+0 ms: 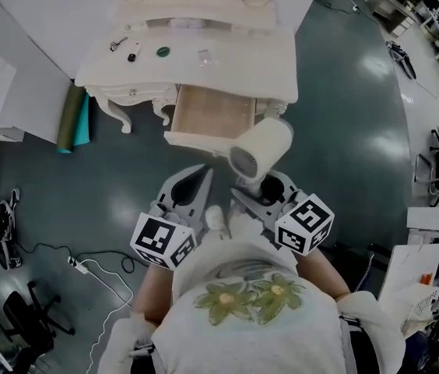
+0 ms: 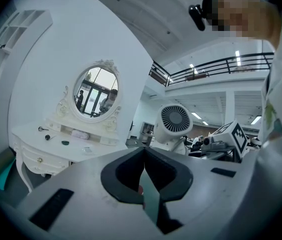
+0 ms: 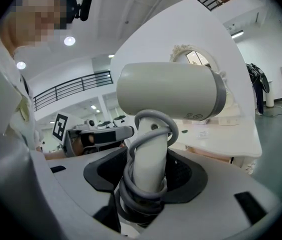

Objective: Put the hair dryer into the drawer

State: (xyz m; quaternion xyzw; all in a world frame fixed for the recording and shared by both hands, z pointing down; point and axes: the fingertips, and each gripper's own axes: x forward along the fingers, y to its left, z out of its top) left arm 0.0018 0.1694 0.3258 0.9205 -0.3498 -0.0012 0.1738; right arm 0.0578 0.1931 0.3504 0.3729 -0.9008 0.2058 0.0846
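Gripping the dryer [image 1: 260, 150] by its handle with the right tool [image 1: 266, 192] — clamped firmly, cord [image 3: 150, 134] coiled round the handle right at the grip, barrel riding above it. Holding nothing with the left tool [image 1: 196, 176]: closed on itself, just left of the right one at the centre of the head view.

Held in the air, then, short of the open drawer [image 1: 213, 114], pulled out from under the tabletop [image 1: 204, 68] just above the barrel in the head view and seemingly bare inside.

Likeliest to go wrong at the grip. Top-heavy up there, so apt to swing or twist in the clamp on any quick tilt, more so with cord turns seemingly caught under it. Could also shed a loop of that cord and snag it on the drawer's front wall. Might strike the tabletop's edge with the barrel if brought in too high — or jam against the front wall if too low. Probably too tall to go in standing. Needs laying on its side and lowering right down before release, or risks bouncing back out. Worth keeping the left tool clear as well: near enough to bump the barrel or the other tool on the way in.
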